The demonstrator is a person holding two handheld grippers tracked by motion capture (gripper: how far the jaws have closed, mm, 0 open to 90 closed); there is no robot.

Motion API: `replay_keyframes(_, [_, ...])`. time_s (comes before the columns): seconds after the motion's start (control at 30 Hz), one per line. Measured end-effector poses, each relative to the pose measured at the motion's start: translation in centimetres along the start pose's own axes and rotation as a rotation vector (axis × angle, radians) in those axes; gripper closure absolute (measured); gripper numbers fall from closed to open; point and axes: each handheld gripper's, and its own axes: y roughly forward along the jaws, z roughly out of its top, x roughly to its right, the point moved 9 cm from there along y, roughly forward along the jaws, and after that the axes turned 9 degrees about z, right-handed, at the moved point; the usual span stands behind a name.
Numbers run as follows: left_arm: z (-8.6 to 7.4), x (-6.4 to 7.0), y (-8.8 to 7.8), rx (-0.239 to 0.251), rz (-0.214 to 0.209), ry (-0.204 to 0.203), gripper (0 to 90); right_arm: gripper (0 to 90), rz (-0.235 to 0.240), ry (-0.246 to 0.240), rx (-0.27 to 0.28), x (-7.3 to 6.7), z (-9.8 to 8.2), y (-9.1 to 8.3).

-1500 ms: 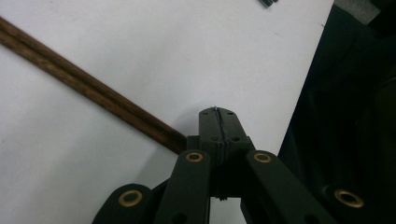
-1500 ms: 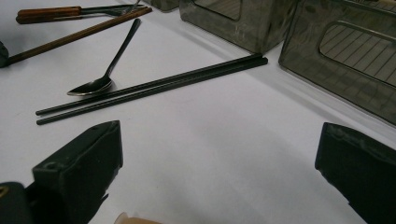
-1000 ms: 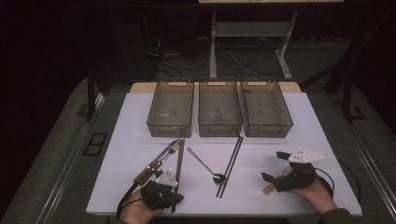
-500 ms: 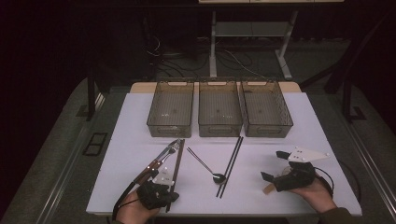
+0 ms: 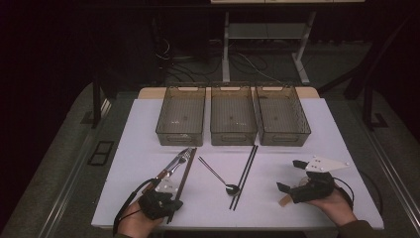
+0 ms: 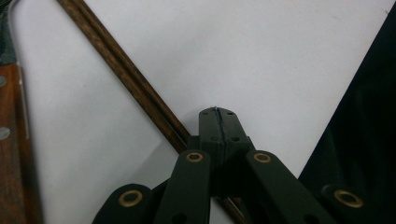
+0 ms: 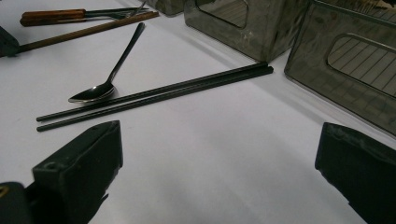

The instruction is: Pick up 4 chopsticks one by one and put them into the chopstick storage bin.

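Left gripper [image 5: 167,199]: its jaws were pressed flat together in the left gripper view [image 6: 218,113], with nothing visible between the pads.
Right gripper [image 5: 289,176]: its jaws were spread wide and empty [image 7: 219,129], resting well to the right of the left gripper.
Just changed: very little. Against the pictures from a second before, the left gripper had only settled slightly at the near edge of the table [image 5: 148,129]. The right gripper and all the cutlery lay as they did.
Meaning for the work: by my judgement no pick had started. The shut jaws would have to open before they could take anything.
Brown chopsticks [image 5: 184,171]: they lay on the table touching or just beside the left gripper's jaws, passing under its left-hand link [image 6: 140,88]. Whether they were pinched I could not tell.
Long axis: it ran from the jaws straight ahead and slightly right.
Pointing: the far tips aimed at the near wall of the left bin [image 5: 181,136], ahead of the gripper.
Fork [image 5: 171,166]: it lay just left of the chopsticks, and its wooden handle showed at the left of the jaws [image 6: 11,140].
Spoon [image 5: 218,176] and black chopsticks [image 5: 245,173]: they lay between the two grippers.
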Motion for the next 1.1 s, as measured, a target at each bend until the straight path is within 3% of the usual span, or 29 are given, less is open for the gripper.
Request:
replay_keyframes(0.23, [-0.2,-0.6,-0.2,0.001,0.016,-0.027,89.5,1.0,0.0,0.0,0.0,0.0,0.0,0.0])
replay_keyframes(0.53, [-0.5,-2.1,-0.7,0.003,0.071,-0.046,89.5,1.0,0.0,0.001,0.0,0.0,0.0,0.0])
replay_keyframes(0.73, [-0.6,-2.4,-0.8,0.009,0.057,-0.058,89.4,1.0,0.0,0.0,0.0,0.0,0.0,0.0])
replay_keyframes(0.87, [-0.1,-2.5,-0.8,0.031,0.053,-0.076,89.3,1.0,0.0,0.002,0.001,0.0,0.0,0.0])
replay_keyframes(0.97, [0.9,-3.2,-0.7,0.054,0.072,-0.078,89.2,1.0,0.0,0.003,0.0,0.0,0.0,0.1])
replay_keyframes(1.03, [2.0,-3.7,-0.6,0.086,0.088,-0.106,88.9,1.0,0.0,0.001,-0.001,0.0,0.0,0.1])
replay_keyframes(1.1, [2.9,-4.4,-0.2,0.1,0.102,-0.115,81.6,1.0,-0.001,0.0,-0.001,0.0,0.0,0.1])
